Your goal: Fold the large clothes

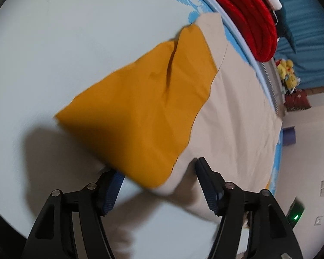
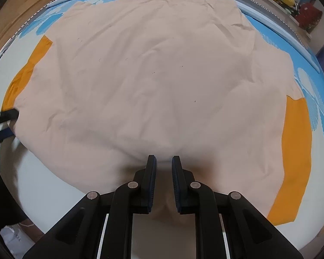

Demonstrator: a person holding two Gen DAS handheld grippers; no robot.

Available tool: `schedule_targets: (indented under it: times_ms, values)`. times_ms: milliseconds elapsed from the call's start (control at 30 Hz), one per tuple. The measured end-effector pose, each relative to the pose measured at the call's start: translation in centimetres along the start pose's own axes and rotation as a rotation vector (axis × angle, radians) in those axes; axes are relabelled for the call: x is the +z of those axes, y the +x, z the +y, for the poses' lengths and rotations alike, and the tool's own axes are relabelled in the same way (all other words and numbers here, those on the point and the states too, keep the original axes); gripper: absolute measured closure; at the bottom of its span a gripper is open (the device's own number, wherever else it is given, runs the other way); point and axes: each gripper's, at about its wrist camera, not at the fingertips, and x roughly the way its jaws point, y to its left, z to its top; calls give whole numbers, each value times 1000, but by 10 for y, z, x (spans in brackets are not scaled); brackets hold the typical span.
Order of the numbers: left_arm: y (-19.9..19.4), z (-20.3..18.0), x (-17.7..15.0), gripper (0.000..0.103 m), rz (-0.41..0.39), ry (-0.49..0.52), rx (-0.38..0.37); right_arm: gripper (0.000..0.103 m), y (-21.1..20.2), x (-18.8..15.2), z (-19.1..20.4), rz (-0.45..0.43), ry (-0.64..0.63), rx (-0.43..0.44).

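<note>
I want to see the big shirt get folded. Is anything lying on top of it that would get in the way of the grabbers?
Nothing visible blocks it. The beige shirt lies spread with a bare top. The right gripper is at its near edge, the left gripper at its orange sleeve. The red blanket sits beyond the mat.

Ahead and left of the left tongs [image 1: 159,172], bare bed sheet [image 1: 75,43] lies open; far ahead, red blankets [image 1: 248,21] line the bed's edge.

The beige garment [image 2: 153,69] is matt, lightly creased cloth with mustard-yellow sleeves [image 1: 140,112]. The bed sheet [image 1: 54,43] looks smooth. The fingers [image 2: 151,181] are matt black plastic with ribbed blue pads.
</note>
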Motion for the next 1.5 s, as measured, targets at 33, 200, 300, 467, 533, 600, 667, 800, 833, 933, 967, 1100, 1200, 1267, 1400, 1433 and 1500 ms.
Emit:
schedule_targets:
  times_ms: [33,200,300,467,533,600,667,800,833,933,967,1100,1200,1267,1400,1433,1500]
  values:
    - [2,2,3,40,-4,-17,-15,87,-1,-1,2,-2,1,3]
    - [9,10,11,39,-56,-114,-90,87,-6,-6,6,-16,-4,8]
    - [12,5,11,44,-90,-107,-90,87,-10,-17,14,-27,-3,11]
    - [12,4,14,89,-98,-74,-89,87,-11,-26,15,-45,3,16]
    - [10,-9,17,92,-90,-45,-65,87,-12,-27,14,-49,7,19]
    - [6,-28,22,93,-64,5,-12,87,-7,-25,13,-52,13,19]
    - [-7,-48,27,93,-57,64,21,87,-6,-25,13,-54,25,18]
    - [-52,-90,26,94,-126,229,76,87,-9,-19,15,-87,56,11]
    - [-64,-99,26,94,-140,263,86,87,-11,-18,17,-98,60,16]
    - [-104,-104,27,94,-164,300,122,87,-20,-16,31,-130,48,63]
    - [-115,-103,27,95,-173,310,133,87,-22,-16,34,-136,42,80]
    - [-131,-100,22,95,-204,399,190,87,-23,-18,57,-113,5,177]
    - [-118,-97,7,95,-232,511,237,87,-13,-23,70,-60,-57,159]
    - [-103,-102,-1,95,-222,572,257,87,-21,-20,69,-57,-77,144]
    - [-96,-132,-16,95,-248,702,201,87,-77,4,46,-211,-115,90]
    - [-92,-140,-21,95,-249,734,182,87,-96,9,38,-264,-125,79]
    - [-82,-157,-34,95,-225,784,137,84,-131,16,18,-357,-135,56]
